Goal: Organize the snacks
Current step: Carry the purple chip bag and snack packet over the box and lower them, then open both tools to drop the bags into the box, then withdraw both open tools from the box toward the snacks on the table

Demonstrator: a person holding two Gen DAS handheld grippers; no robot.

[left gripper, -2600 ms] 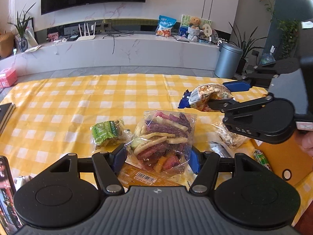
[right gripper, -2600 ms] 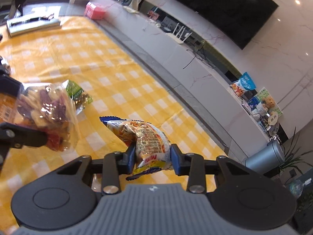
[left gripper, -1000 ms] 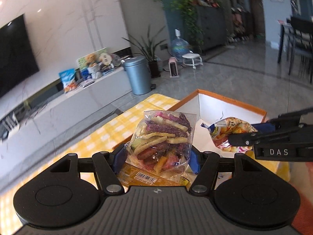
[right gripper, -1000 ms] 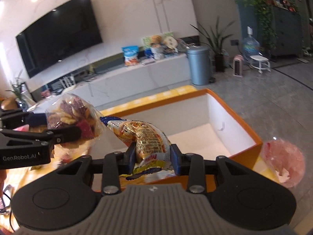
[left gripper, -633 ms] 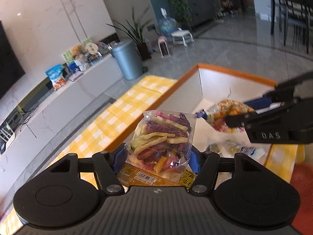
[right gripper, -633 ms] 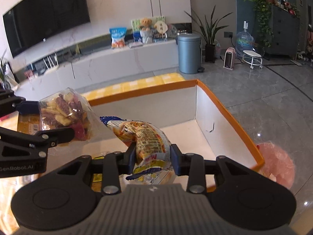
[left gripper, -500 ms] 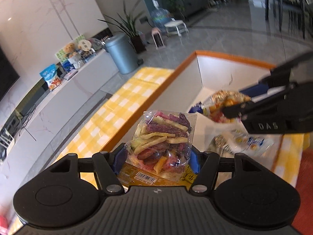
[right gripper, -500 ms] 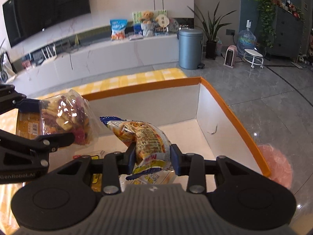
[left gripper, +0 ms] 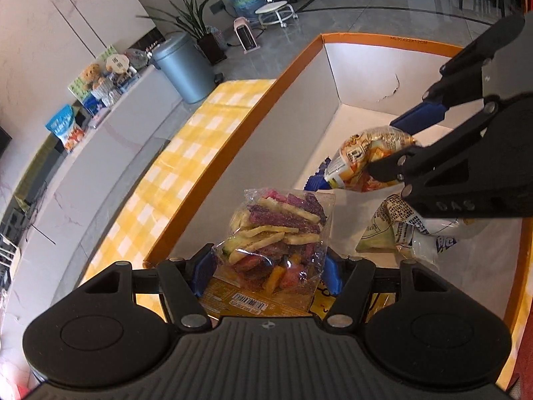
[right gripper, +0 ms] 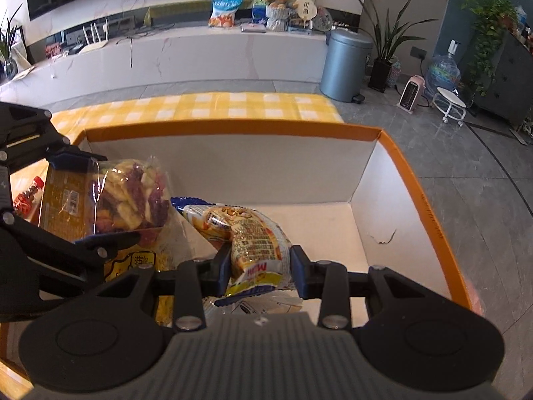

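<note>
My left gripper [left gripper: 268, 273] holds a clear bag of mixed vegetable crisps [left gripper: 276, 230] by its lower end; its jaws are opening, and the blue pads still touch the bag. It hangs low over the near left part of the orange-rimmed white box [left gripper: 299, 66]. My right gripper [right gripper: 261, 266] is shut on a yellow printed snack packet [right gripper: 246, 230] above the middle of the box [right gripper: 233, 126]. In the right wrist view the left gripper [right gripper: 96, 200] and the crisps bag [right gripper: 133, 193] are at the left. The right gripper [left gripper: 383, 146] shows at the right of the left wrist view.
Other packets [left gripper: 399, 230] lie on the box floor, with a yellow one [right gripper: 136, 263] under the crisps bag. The box stands on a yellow checked tablecloth [right gripper: 233, 103]. A red-capped item [right gripper: 28, 196] lies outside the box's left wall. A grey bin [right gripper: 346, 63] stands on the floor beyond.
Both grippers have swung from the table over to the box and sunk lower into it, each still with its snack. The box now fills most of both views.
</note>
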